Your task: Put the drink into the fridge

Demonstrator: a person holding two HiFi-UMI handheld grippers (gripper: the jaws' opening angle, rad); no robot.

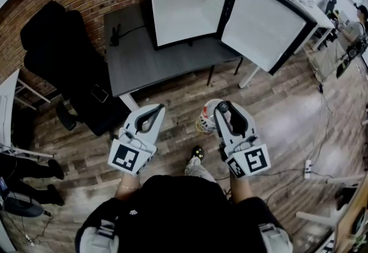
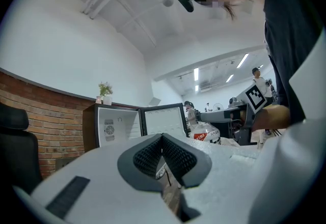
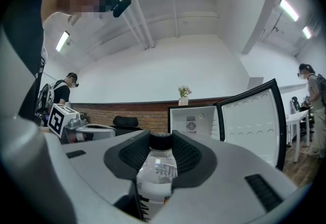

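Note:
The drink is a clear bottle (image 1: 207,118) with a black cap and a white and red label. My right gripper (image 1: 222,109) is shut on it just below the cap, which the right gripper view shows between the dark pads, above the bottle (image 3: 157,179). My left gripper (image 1: 157,109) is beside it, shut, with nothing between its pads (image 2: 175,154). The small black fridge (image 1: 185,7) stands on a dark table (image 1: 144,65) ahead of both grippers. Its white inside looks bare, and its door (image 1: 261,22) is swung wide to the right. Both grippers are over the wooden floor, short of the table.
A black office chair (image 1: 57,56) stands left of the table with a phone-like object on its seat. A white table leg (image 1: 250,76) and more desks are at the right. Other people stand at the far right (image 1: 351,30). A small plant (image 3: 183,93) tops the fridge.

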